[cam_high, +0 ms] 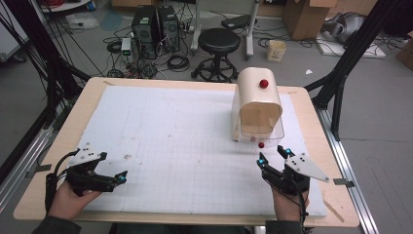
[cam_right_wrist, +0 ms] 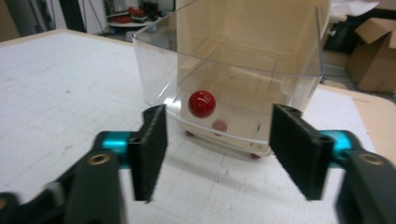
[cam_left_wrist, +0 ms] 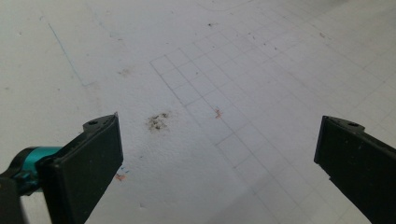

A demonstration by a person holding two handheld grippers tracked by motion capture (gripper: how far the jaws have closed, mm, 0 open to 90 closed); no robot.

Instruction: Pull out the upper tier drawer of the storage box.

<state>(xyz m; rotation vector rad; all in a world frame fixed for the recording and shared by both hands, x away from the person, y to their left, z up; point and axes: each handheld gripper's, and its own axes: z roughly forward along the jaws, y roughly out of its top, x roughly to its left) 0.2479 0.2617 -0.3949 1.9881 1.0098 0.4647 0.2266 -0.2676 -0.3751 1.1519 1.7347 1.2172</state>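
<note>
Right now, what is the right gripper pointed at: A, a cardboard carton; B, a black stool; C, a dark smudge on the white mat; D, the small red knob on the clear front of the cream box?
D: in the right gripper view the open right gripper frames the red knob on the clear front of the cream box.

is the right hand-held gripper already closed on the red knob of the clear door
No, the right hand-held gripper has its jaws wide apart, short of the red knob, touching nothing.
</note>
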